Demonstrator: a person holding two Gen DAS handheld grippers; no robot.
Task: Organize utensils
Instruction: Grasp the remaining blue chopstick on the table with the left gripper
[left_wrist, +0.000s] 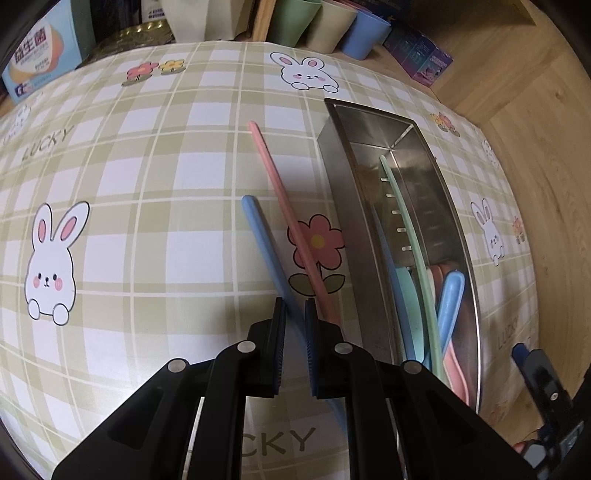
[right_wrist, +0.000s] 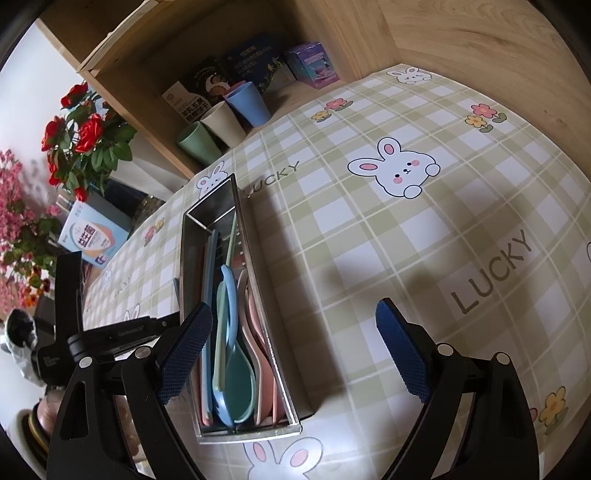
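My left gripper points steeply down at the rabbit-print tablecloth, its pads shut on a blue chopstick that lies flat on the cloth. A pink chopstick lies just right of it, its near end running behind the right finger. A long steel tray stands further right and holds a green chopstick, a blue spoon and pink utensils. My right gripper hovers open over the tray's near end and grips nothing. The spoons are piled at that end.
Green, beige and blue cups stand in a wooden shelf behind the table, with boxes beside them. Red and pink flowers and a light blue box sit at the far left. A wooden wall borders the cloth.
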